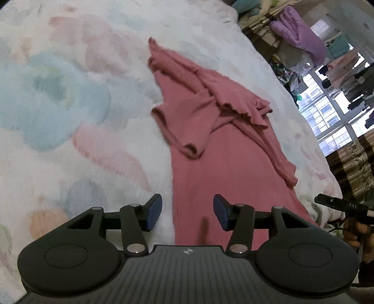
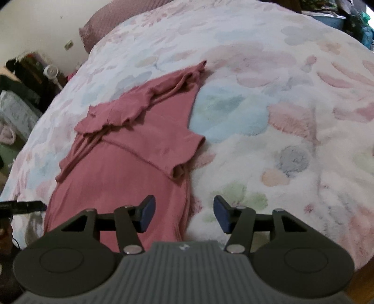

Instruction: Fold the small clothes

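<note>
A small pink ribbed top [image 1: 224, 163] lies on a fluffy pastel blanket [image 1: 70, 105], with its sleeves folded in over the body and its far part rumpled. My left gripper [image 1: 187, 211] is open and empty, hovering over the garment's near hem at its left edge. In the right wrist view the same pink top [image 2: 131, 168] lies left of centre. My right gripper [image 2: 184, 214] is open and empty, over the garment's near right edge, with its right finger above bare blanket [image 2: 280, 140].
The bed's edge curves away on the right in the left wrist view, with a window [image 1: 327, 112], hanging laundry and a curtain beyond. The right gripper's tip [image 1: 336, 202] shows at the right edge. A pink pillow [image 2: 109, 21] lies at the bed's far end.
</note>
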Demonstrator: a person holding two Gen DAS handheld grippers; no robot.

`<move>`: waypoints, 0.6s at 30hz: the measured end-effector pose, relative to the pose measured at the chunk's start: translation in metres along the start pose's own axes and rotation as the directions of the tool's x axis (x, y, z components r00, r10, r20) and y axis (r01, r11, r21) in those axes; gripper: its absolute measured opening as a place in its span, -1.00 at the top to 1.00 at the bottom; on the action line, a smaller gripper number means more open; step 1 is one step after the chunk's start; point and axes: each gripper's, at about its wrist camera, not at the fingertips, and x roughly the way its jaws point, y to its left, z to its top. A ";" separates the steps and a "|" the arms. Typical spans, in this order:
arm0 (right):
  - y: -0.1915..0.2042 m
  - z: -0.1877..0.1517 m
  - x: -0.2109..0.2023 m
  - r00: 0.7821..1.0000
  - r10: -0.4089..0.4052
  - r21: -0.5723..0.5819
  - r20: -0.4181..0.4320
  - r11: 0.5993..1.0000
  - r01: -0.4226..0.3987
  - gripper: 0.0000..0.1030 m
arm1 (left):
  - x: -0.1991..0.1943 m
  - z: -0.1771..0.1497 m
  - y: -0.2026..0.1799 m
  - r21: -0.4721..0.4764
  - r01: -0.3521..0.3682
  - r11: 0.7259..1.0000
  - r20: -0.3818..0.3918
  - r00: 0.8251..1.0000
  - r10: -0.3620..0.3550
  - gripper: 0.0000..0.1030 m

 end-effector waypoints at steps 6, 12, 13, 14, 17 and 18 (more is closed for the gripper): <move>0.003 0.045 0.012 0.997 0.063 -0.031 0.047 0.998 -0.062 -0.09 | 0.007 0.061 -0.002 0.050 0.001 0.999 0.049 0.999 -0.003 -0.39; -0.008 0.126 0.056 0.987 0.148 0.006 0.062 0.989 -0.149 -0.19 | 0.040 0.151 0.013 -0.016 0.011 1.000 0.095 0.995 -0.009 -0.49; -0.013 0.143 0.067 0.984 0.168 0.020 0.061 0.985 -0.169 -0.19 | 0.047 0.165 0.016 -0.026 0.017 1.000 0.096 0.995 -0.014 -0.49; -0.017 0.157 0.076 0.981 0.183 0.032 0.057 0.982 -0.185 -0.19 | 0.054 0.177 0.018 -0.034 0.023 0.999 0.093 0.995 -0.019 -0.49; -0.028 0.198 0.106 0.976 0.214 0.069 0.040 0.974 -0.216 -0.24 | 0.080 0.213 0.024 -0.034 0.019 0.999 0.072 0.997 -0.016 -0.49; -0.032 0.212 0.118 0.975 0.222 0.076 0.027 0.972 -0.223 -0.26 | 0.090 0.224 0.026 -0.028 0.009 1.000 0.064 0.998 -0.007 -0.49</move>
